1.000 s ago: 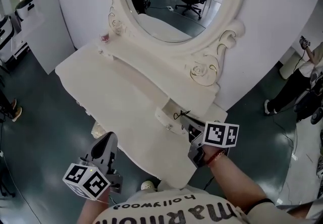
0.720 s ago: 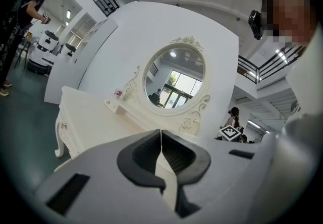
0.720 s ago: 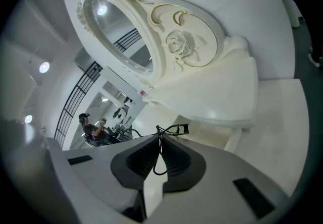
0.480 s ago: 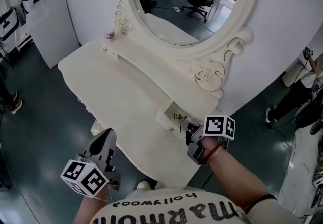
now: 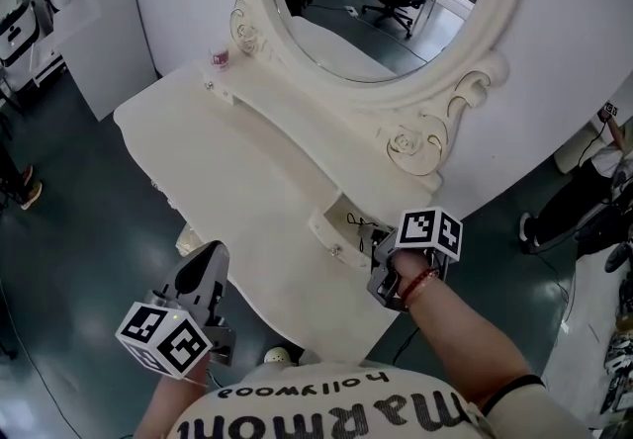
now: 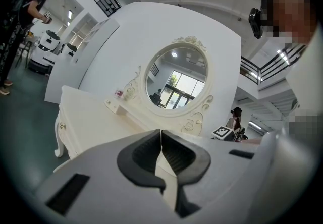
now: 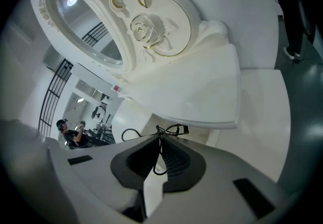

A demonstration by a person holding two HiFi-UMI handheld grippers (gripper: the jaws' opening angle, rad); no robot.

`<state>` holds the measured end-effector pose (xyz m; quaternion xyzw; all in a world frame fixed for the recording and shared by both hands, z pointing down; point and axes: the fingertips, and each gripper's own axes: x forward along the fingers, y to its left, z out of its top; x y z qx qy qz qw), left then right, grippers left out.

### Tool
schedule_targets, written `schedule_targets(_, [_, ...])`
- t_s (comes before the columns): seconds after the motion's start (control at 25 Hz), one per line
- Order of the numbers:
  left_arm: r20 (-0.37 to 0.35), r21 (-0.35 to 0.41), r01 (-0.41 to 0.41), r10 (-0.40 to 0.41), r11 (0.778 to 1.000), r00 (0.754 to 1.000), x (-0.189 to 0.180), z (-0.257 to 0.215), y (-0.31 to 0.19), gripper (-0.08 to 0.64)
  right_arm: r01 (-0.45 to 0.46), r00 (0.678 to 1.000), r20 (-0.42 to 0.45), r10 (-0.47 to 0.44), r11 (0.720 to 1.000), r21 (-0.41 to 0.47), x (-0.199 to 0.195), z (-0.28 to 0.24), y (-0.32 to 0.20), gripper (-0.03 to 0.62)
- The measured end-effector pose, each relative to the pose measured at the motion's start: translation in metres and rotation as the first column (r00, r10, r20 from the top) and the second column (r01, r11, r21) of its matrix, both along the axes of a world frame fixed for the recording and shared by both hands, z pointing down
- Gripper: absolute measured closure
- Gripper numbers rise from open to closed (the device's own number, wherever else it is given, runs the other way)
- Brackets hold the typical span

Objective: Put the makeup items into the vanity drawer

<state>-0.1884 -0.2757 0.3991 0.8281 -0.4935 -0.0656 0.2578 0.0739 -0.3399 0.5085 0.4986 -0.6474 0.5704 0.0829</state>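
Left gripper sits nearest, off the front edge of the vanity table and over the floor. Its jaws are pressed together with nothing between them, as its own view shows.

Right gripper is at the table's right end, jaws clamped on a black wire eyelash curler. The thin wire runs down between the pads. The curved head sticks out just past the jaw tips, and one handle loop bows off to the left.

In the head view the eyelash curler is inside the opening of the pulled-out drawer, just ahead of the right gripper. Can't tell if it touches the drawer floor.

The drawer sits under the raised back shelf, front panel and knob toward the person.

Behind the shelf is an oval mirror with a carved rose and gold scrollwork on the frame.

At the far left end of the shelf stands a small pink-and-white container, beside the mirror frame and well apart from both grippers.
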Motion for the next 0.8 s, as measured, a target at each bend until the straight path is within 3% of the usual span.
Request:
schedule_targets(0.32, [-0.011, 0.001, 0.002, -0.002, 1.0, 1.0, -0.001, 0.002, 0.001, 0.548, 0.014, 0.993, -0.117, -0.015, 1.0, -0.017, 0.005, 0.007, -0.004, 0.555])
schedule_targets(0.8, [-0.039, 0.011, 0.024, -0.024, 1.0, 0.999, -0.009, 0.002, 0.004, 0.548, 0.032, 0.944, -0.328, -0.047, 0.998, -0.05, 0.01, 0.015, -0.01, 0.555])
